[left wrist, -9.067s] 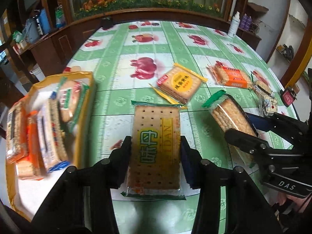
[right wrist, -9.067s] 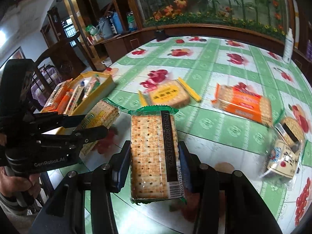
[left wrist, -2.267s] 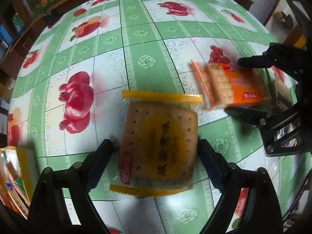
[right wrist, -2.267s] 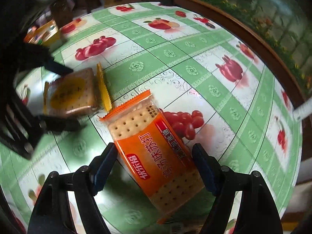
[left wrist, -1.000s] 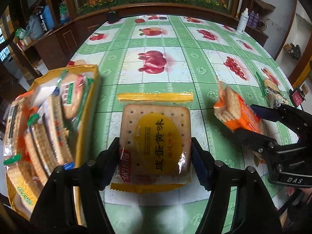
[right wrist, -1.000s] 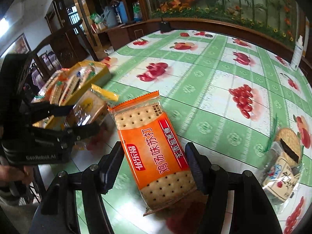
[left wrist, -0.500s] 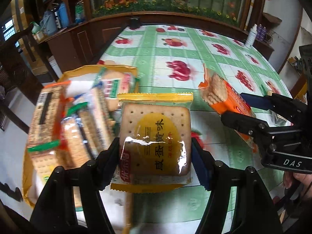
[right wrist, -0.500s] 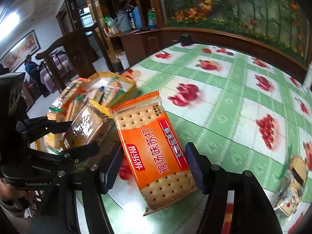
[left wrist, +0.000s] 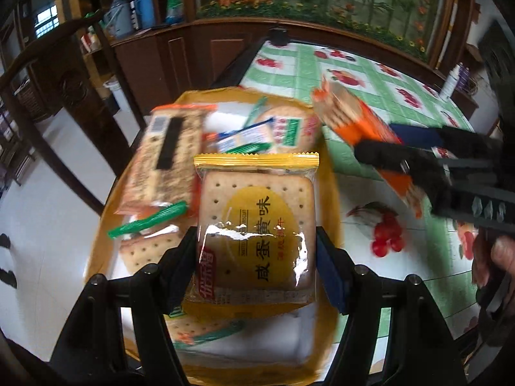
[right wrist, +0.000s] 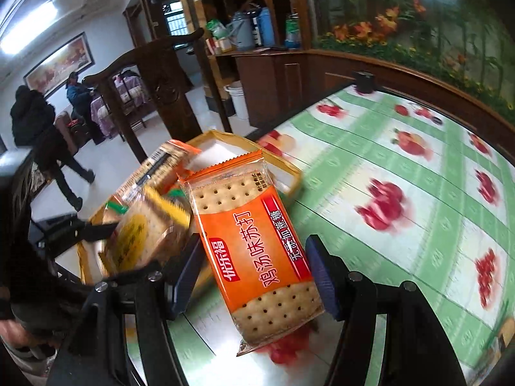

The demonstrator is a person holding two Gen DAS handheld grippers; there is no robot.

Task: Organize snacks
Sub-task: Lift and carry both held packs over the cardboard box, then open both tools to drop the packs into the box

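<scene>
My left gripper (left wrist: 256, 255) is shut on a yellow cracker pack (left wrist: 256, 225) and holds it above the yellow tray (left wrist: 99, 231), which holds several cracker packs. My right gripper (right wrist: 252, 265) is shut on an orange cracker pack (right wrist: 254, 251) and holds it above the table beside the tray (right wrist: 291, 169). The right gripper and its orange pack also show in the left wrist view (left wrist: 363, 125), to the right of the tray. The left gripper's yellow pack shows in the right wrist view (right wrist: 141, 234), over the tray.
The tray sits at the table's left edge on the green and white fruit-print tablecloth (right wrist: 418, 225). A dark wooden chair (right wrist: 154, 74) stands beyond the edge. A white bottle (left wrist: 450, 80) stands at the far right of the table. People stand in the background room (right wrist: 42, 141).
Both grippers have moved left with their packs. The yellow pack is now over the tray, and the orange pack has come up beside the tray's right edge.
</scene>
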